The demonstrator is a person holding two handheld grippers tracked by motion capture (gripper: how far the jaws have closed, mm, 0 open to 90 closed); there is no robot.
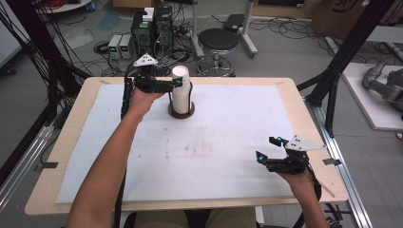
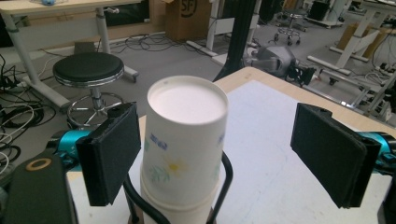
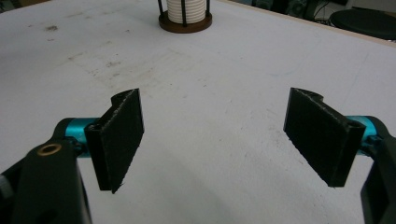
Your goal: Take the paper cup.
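While the left gripper (image 2: pixel 219 158) straddles the inverted white paper cup stack (image 2: pixel 184 140) (jaws spread, not touching), the right gripper (image 3: pixel 219 140) hovers agape over the white mat (image 1: pixel 228 142).

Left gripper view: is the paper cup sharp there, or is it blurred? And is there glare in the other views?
In the left gripper view the paper cup is slightly soft, its flower print blurred, while the black pads look crisper. In the high view the cup's top is washed out white. In the right gripper view the light is even, without glare on the white mat.

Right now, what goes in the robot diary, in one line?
left tongs: open around paper cup stack | right tongs: open, idle | cup holder: upright
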